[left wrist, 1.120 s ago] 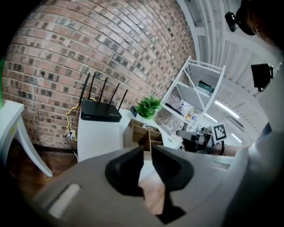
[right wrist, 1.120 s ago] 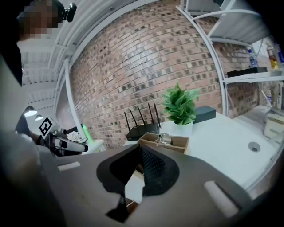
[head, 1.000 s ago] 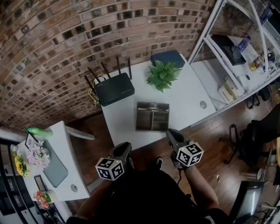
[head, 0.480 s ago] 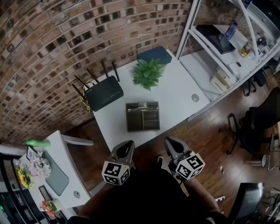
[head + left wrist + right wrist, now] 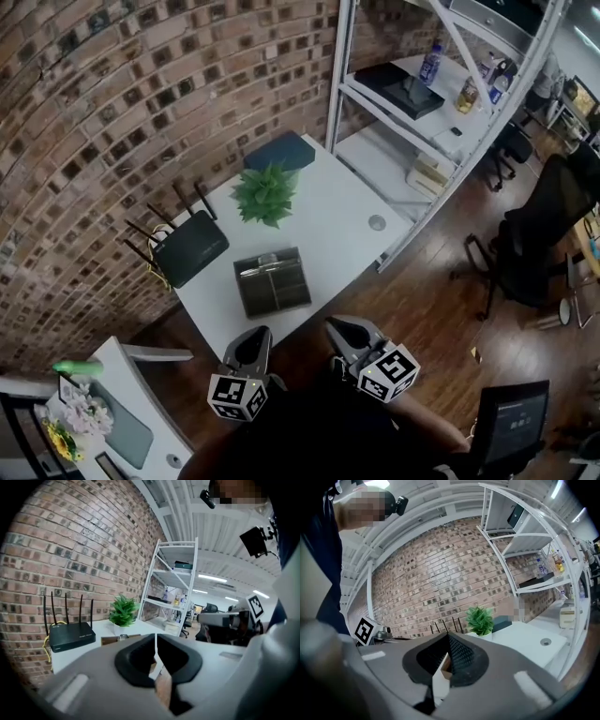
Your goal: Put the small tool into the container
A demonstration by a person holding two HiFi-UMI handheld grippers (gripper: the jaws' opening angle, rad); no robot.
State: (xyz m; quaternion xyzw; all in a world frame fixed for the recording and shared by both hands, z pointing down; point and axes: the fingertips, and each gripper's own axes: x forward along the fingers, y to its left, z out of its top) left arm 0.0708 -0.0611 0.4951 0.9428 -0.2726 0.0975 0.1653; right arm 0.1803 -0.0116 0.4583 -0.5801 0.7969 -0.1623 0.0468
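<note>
The dark grey container (image 5: pixel 273 284) with its compartments stands on the white table (image 5: pixel 337 211), near the front edge. A small silvery tool (image 5: pixel 265 266) lies in its far compartment. In the left gripper view the container (image 5: pixel 112 640) peeks over the jaws. My left gripper (image 5: pixel 255 335) (image 5: pixel 155 651) hangs just off the table's front edge, shut with nothing between its pads. To its right, my right gripper (image 5: pixel 336 326) (image 5: pixel 447 651) is also shut and empty. Both point towards the table, short of the container.
A black router (image 5: pixel 190 249) with antennas, a potted green plant (image 5: pixel 265 194) and a dark blue box (image 5: pixel 278 150) stand behind the container. A white shelf rack (image 5: pixel 422 103) rises right of the table. A black office chair (image 5: pixel 539 234) stands on the wooden floor.
The head view has swung, so the table and container now sit farther left and more of the shelf rack shows. Both grippers have stayed by the table's front edge, before the person's body.
</note>
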